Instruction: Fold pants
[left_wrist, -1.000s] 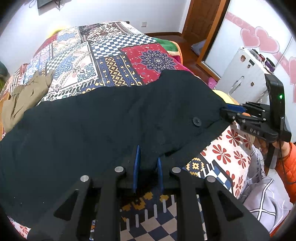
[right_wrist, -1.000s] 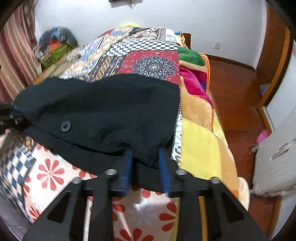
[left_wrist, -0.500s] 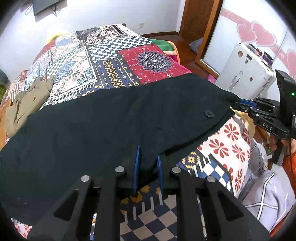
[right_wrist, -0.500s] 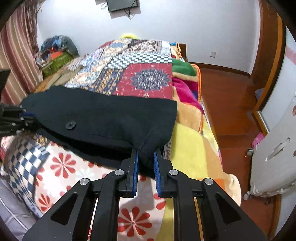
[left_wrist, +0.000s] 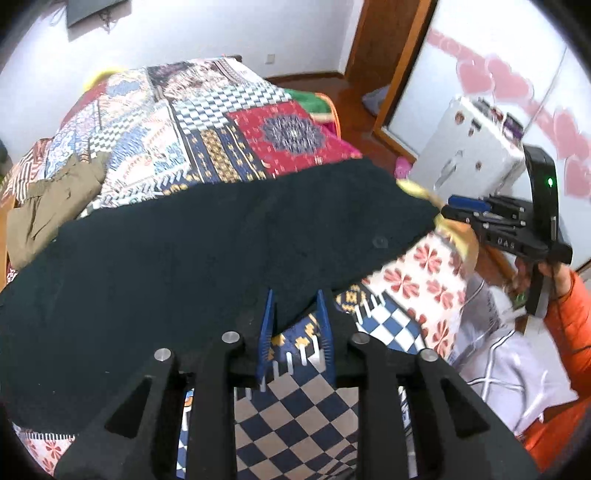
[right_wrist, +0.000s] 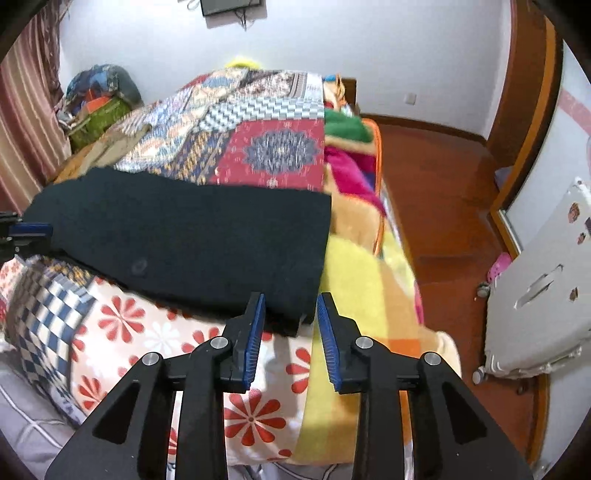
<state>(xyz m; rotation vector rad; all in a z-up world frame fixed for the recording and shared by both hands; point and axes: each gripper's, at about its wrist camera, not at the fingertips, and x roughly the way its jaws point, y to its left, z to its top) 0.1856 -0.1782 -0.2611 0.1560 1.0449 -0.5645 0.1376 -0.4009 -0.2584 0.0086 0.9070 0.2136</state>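
Reading "DAS" in pale letters on its black body, the right gripper (left_wrist: 448, 206) hung off the bed's corner in the left wrist view, held by a hand (left_wrist: 535, 271) in an orange sleeve (left_wrist: 570, 325). No other writing was legible.

The black fleecy pants (left_wrist: 192, 254) lay spread across the bed, long axis running side to side across the mattress, the buttoned waist end toward the right gripper and the rest reaching away past the left gripper (left_wrist: 295, 314). A round dark button (right_wrist: 139, 266) sat near the front hem.

Both pairs of jaws had just been opening. The left gripper's blue pads (left_wrist: 266, 321) stood parted with the pants' front edge still lying loosely between them, not pinched. In its own view the right gripper's blue pads (right_wrist: 255, 332) also stood apart, the pants' corner just ahead of them and free.

Beneath lay a patchwork quilt of red, blue and checked squares (left_wrist: 207, 122), with a yellow and orange blanket (right_wrist: 369, 288) at the side. A khaki garment (left_wrist: 48, 206) lay bunched beyond. Around were white walls, a red-brown wooden floor (right_wrist: 443, 192), a white hard-shell suitcase (right_wrist: 543, 291) and pink heart stickers (left_wrist: 495, 79).
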